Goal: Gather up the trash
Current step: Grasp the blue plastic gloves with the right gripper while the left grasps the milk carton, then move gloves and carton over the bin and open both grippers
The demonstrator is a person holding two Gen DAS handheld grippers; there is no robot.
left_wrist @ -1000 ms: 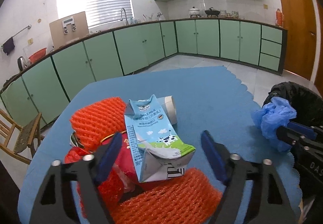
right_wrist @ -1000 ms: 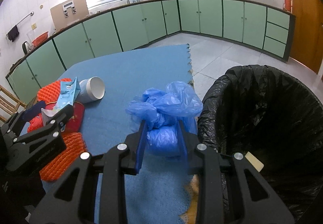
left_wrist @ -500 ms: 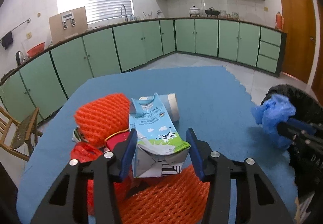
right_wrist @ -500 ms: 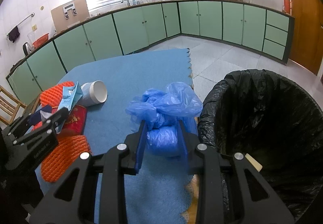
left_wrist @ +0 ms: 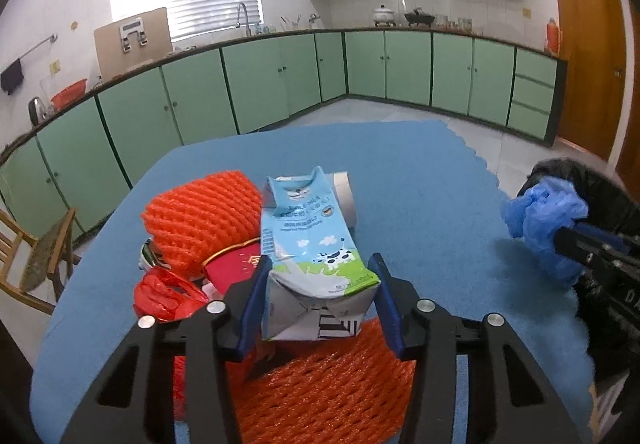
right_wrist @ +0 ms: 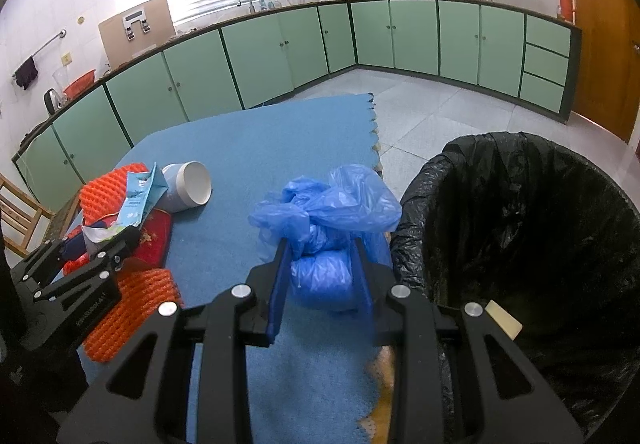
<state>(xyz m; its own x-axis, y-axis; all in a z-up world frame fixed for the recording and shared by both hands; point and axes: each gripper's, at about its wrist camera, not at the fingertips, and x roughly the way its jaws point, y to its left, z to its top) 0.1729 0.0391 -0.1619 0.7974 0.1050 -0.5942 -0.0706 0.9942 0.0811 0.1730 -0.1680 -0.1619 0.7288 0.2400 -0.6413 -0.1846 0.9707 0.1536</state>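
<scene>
My left gripper (left_wrist: 318, 298) pinches the carton (left_wrist: 310, 244) at its near end; my right gripper (right_wrist: 322, 276) clamps the bag (right_wrist: 326, 220), bin (right_wrist: 520, 244) right.

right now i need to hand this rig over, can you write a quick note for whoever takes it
Left tool: shut on the milk carton, at the trash pile on the blue mat.
Right tool: shut on the blue plastic bag, held beside the black-lined bin, not yet over its opening.
On the mat: two orange foam nets, red packaging, a red wrapper and a white cup on its side.
Done: both items gripped. No trash can be made out in the bin.
Left: drop bag, then carton, then clear the pile.
</scene>
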